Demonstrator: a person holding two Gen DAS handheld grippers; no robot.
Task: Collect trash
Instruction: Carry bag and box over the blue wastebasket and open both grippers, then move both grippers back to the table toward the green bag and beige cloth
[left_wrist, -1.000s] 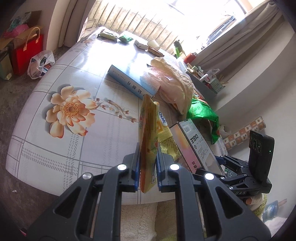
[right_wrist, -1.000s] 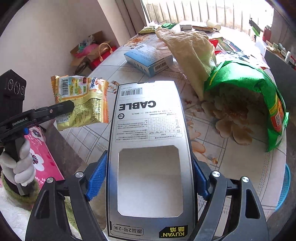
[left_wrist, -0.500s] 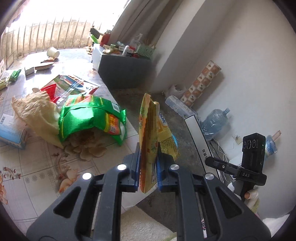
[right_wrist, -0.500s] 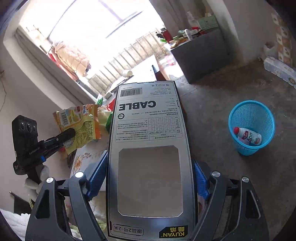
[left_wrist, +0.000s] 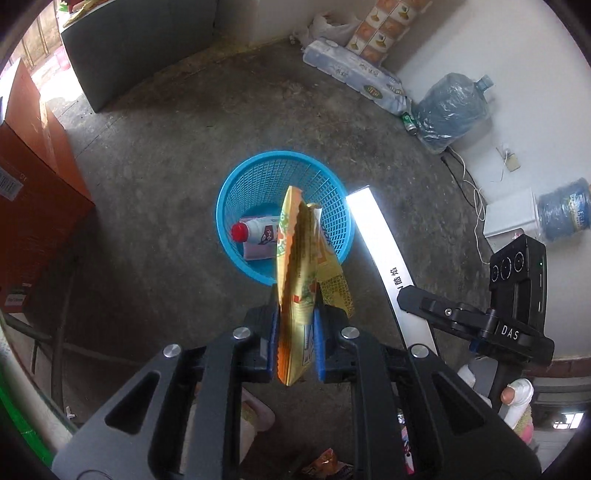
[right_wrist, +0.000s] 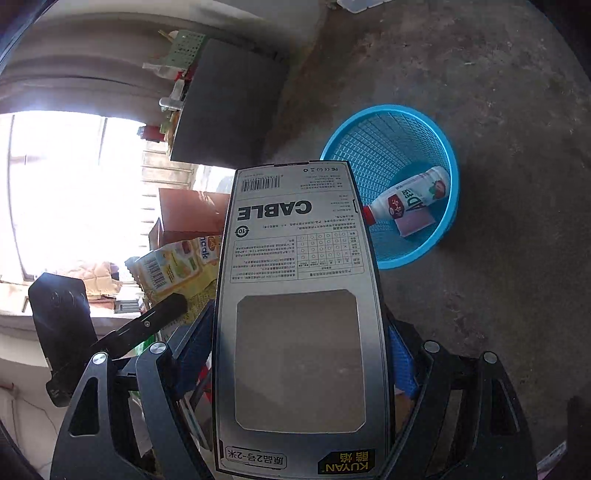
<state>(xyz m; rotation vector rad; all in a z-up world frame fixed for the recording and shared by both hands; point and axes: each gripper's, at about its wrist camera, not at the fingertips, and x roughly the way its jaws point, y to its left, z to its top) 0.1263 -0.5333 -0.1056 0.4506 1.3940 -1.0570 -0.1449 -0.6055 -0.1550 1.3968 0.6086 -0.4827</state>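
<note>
The left gripper (left_wrist: 295, 345) clamps a yellow snack wrapper (left_wrist: 301, 273) above the blue wastebasket (left_wrist: 236, 177), ready to drop; the right gripper (right_wrist: 299, 354) clamps a cable box (right_wrist: 295, 277) beside it.

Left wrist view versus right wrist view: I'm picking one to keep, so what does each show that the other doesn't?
Only the left wrist view shows the wrapped water jug and the tissue pack along the wall. Only the right shows the window and the CABLE box's printed face. Both share the blue basket with a bottle inside, the snack wrapper, and the orange box.
</note>
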